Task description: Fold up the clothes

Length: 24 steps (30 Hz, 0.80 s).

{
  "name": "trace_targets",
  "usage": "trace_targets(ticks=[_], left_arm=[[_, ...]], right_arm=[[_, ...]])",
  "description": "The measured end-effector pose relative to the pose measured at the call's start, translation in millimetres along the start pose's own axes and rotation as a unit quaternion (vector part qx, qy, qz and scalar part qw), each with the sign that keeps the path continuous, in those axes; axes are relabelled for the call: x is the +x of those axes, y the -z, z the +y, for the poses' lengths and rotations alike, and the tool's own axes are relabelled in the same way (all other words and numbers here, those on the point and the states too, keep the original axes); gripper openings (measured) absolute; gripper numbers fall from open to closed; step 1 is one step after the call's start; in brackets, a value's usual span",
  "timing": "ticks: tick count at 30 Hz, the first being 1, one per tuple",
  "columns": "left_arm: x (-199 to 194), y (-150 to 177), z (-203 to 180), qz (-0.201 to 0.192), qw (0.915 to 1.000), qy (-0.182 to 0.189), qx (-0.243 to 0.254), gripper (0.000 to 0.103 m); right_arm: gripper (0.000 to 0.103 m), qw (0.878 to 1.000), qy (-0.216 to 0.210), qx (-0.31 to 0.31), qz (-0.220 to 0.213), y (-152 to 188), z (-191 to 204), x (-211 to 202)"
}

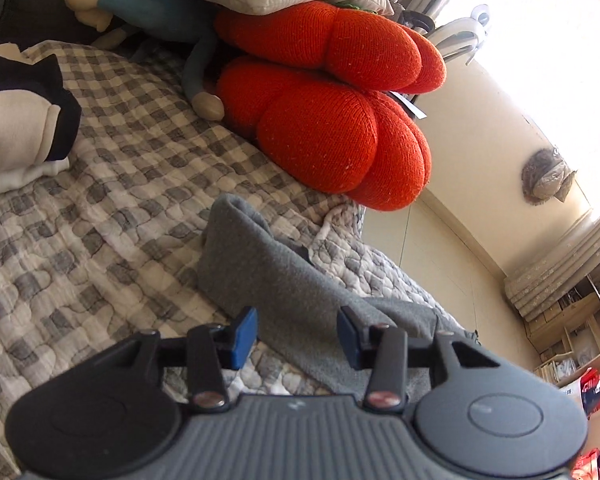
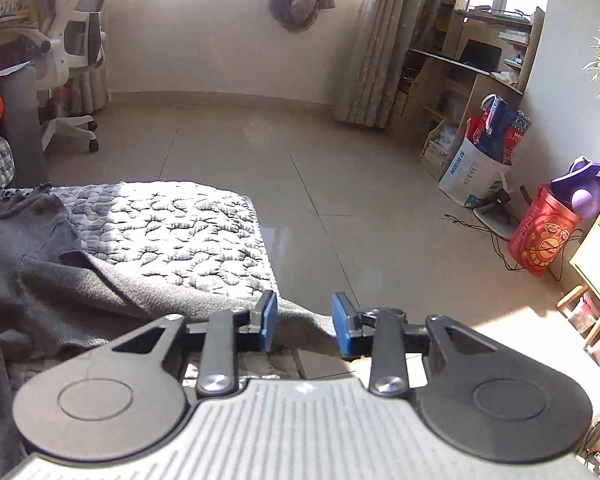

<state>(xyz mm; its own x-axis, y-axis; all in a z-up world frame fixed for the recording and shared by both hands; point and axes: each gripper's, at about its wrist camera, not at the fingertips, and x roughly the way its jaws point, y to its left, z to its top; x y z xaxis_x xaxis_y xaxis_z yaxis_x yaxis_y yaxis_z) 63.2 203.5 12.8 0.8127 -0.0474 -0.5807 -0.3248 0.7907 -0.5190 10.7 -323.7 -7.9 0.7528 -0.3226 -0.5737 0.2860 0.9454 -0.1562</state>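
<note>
- My left tongs (image 1: 297, 334) stand partly apart, pads clear of the cloth, holding nothing; a folded band of the grey garment (image 1: 276, 280) runs from just ahead of them back between the blue pads (image 1: 242, 334).
- My right tongs (image 2: 305, 326) are likewise partly apart and empty, with the garment's edge (image 2: 300, 316) lying between the pads and the bulk of it off to their left.
- The garment lies on the checked quilt (image 1: 112, 216), at the corner of the bed; bare floor (image 2: 340, 184) sits just ahead of the right tongs.
- Risk, as I judge it: closing here may pinch the quilt along with the thin hem, dragging the bedding up.
- A shallow bite on that edge could slip, letting the cloth slide over the bed corner.
- The orange cushion (image 1: 332, 120) ahead of the left tongs crowds any fold made that way.
</note>
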Motion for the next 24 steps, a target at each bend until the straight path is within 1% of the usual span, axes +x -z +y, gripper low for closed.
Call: trace_targets(ticks=[1,3,5,6,7,9,10,11,14,16,17,18,20,24], left_arm=[[0.1,-1.3,1.6,-0.004,1.0,-0.001,-0.004,0.045],[1.3,-1.7,4.1,-0.004,1.0,0.003,-0.008,0.045],[2.8,-1.7,6.3,-0.002,0.9999,0.008,-0.01,0.047],[4.3,-1.6,7.3,0.001,0.9999,0.008,-0.012,0.051],[6.2,-1.4,8.0,0.004,0.9999,0.005,-0.014,0.056],[8.2,-1.6,10.6,0.006,0.9997,-0.001,-0.022,0.058],[9.0,-1.8,11.9,0.006,0.9997,-0.004,-0.025,0.058],[9.7,-2.0,13.1,0.005,0.9996,-0.007,-0.027,0.058],[13.3,-2.1,17.6,0.007,0.9993,-0.019,-0.031,0.058],[17.8,-2.7,22.8,0.012,0.9989,-0.021,-0.039,0.058],[19.9,-3.0,24.5,0.012,0.9988,-0.022,-0.042,0.058],[22.0,-3.2,25.9,0.01,0.9987,-0.022,-0.044,0.059],[25.2,-3.8,27.6,0.006,0.9988,-0.023,-0.044,0.06],[27.2,-3.9,23.8,-0.003,0.9996,-0.021,-0.018,0.067]], right_arm=[[0.056,1.0,-0.009,0.002,-0.004,-0.1,3.1,-6.1],[0.056,0.999,-0.038,0.005,-0.004,-0.7,9.9,-12.7],[0.056,0.996,-0.089,-0.008,-0.002,1.5,20.6,-18.0],[0.057,0.994,-0.11,-0.021,0.001,2.8,28.6,-19.8],[0.057,0.991,-0.131,-0.034,0.003,4.1,36.7,-21.7],[0.057,0.989,-0.139,-0.053,0.008,6.8,51.5,-22.3],[0.057,0.988,-0.142,-0.053,0.011,7.2,56.2,-22.1],[0.057,0.986,-0.159,-0.044,0.014,7.3,58.5,-22.7],[0.057,0.974,-0.225,-0.015,0.018,5.7,62.3,-28.8],[0.057,0.966,-0.258,-0.019,0.022,5.7,71.5,-36.2],[0.057,0.961,-0.274,-0.031,0.028,7.3,79.1,-39.5],[0.057,0.956,-0.287,-0.048,0.035,9.4,87.4,-42.4],[0.057,0.95,-0.299,-0.071,0.051,14.6,100.8,-43.5],[0.057,0.942,-0.313,-0.082,0.093,26.3,115.6,-32.6]])
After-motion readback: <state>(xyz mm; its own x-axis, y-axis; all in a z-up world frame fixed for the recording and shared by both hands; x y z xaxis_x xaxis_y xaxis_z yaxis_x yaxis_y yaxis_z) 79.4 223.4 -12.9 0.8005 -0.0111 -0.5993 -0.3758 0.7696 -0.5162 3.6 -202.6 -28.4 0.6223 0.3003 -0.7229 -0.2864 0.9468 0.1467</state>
